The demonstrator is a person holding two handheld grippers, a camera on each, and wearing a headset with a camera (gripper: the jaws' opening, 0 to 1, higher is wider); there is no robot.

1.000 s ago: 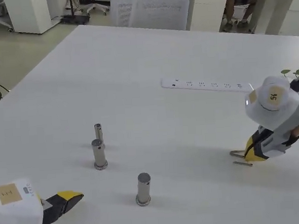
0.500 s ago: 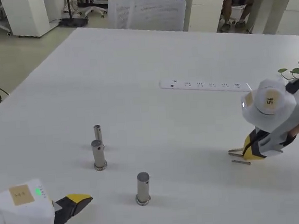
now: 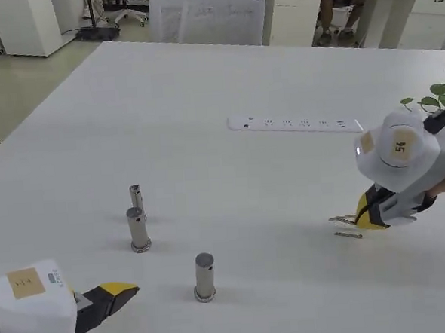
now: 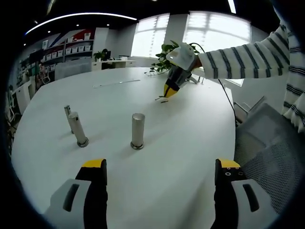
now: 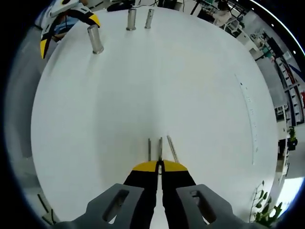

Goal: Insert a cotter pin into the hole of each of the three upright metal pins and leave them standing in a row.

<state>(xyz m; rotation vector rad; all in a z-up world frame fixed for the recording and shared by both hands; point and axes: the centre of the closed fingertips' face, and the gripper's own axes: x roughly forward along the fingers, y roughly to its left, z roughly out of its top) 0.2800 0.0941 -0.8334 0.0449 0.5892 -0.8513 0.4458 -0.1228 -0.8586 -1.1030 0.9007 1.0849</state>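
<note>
Right gripper (image 5: 160, 165) is clamped on a cotter pin (image 5: 160, 147), two more flanking it, near the power strip (image 3: 295, 123); left gripper (image 4: 161, 164) gapes wide, three metal pins (image 3: 139, 229) upright farther from that strip.

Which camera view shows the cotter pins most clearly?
The right gripper view: three cotter pins lie side by side at the tips of the right gripper, the middle one between its shut jaws. In the head view and left gripper view they are tiny slivers beside it.
</note>
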